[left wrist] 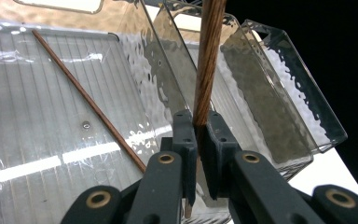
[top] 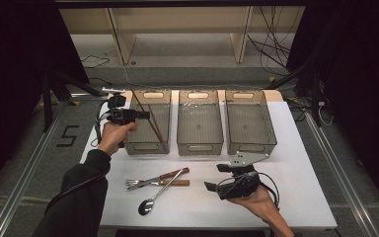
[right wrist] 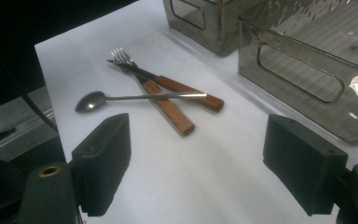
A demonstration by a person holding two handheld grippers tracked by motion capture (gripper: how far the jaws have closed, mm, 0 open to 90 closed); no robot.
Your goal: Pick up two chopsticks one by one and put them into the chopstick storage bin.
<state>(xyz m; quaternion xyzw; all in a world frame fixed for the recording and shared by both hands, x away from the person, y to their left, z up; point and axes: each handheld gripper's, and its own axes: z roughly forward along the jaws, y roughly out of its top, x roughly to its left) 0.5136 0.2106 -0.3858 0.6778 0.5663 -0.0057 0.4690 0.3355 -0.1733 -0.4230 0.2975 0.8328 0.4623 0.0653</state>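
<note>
One thin brown wooden chopstick (left wrist: 88,100) binned; second (left wrist: 208,60) pinched in left claw (left wrist: 198,135); right claw (right wrist: 196,163) spread; cutlery left.

Brown chopstick (left wrist: 208,60) upright over bin (left wrist: 37,140)

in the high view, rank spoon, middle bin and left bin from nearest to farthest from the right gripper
1. spoon, lying on the table to the left of the right gripper.
2. middle bin, just beyond it.
3. left bin, far left, by the other hand.
</note>
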